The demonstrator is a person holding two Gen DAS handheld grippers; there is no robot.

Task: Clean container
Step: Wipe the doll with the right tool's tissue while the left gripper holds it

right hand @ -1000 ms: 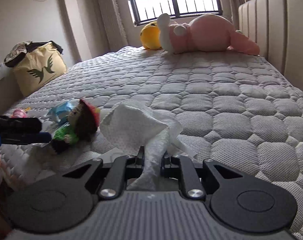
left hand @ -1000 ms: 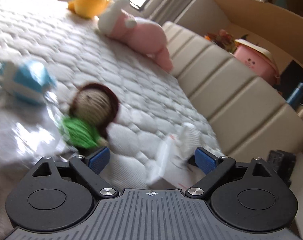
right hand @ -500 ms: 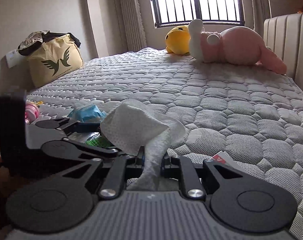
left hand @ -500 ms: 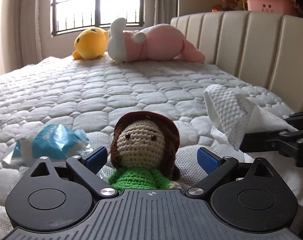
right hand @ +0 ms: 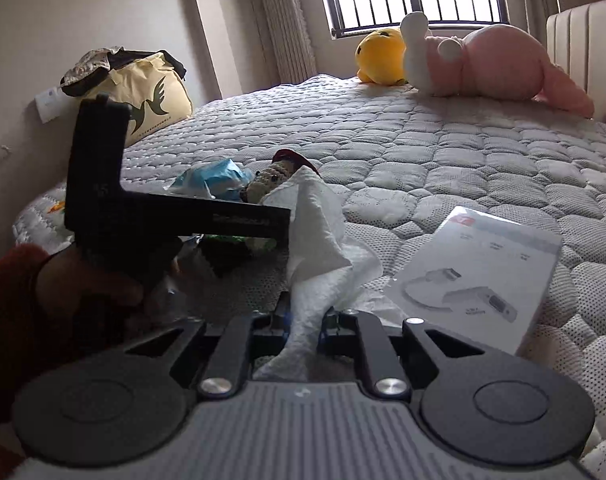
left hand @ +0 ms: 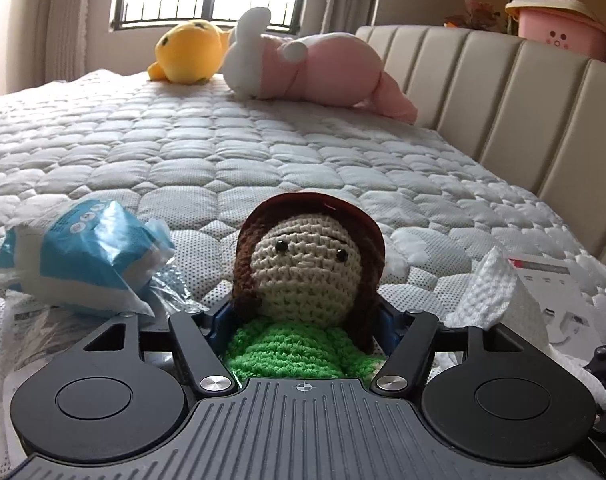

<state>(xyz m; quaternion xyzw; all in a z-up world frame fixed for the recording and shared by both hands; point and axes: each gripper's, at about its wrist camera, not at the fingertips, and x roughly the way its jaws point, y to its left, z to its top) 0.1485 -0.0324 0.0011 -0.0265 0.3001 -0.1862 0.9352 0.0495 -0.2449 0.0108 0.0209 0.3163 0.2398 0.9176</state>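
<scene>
A crochet doll with brown hair, a red hat and a green body lies on the quilted bed. My left gripper is shut on it at the neck and shoulders, its blue pads pressed into both sides. In the right wrist view the doll's head peeks out past the left gripper's black body, which a hand in a dark red sleeve holds. My right gripper is shut on a crumpled white paper towel, whose tip also shows right of the doll.
A blue tissue pack on clear plastic lies left of the doll. A white product box lies on the mattress to the right. Pink and yellow plush toys sit far back. A padded headboard runs along the right.
My left gripper swung round to face the doll, moved in and closed on it. The right gripper kept hold of the paper towel and shifted so that the white box came into view.
</scene>
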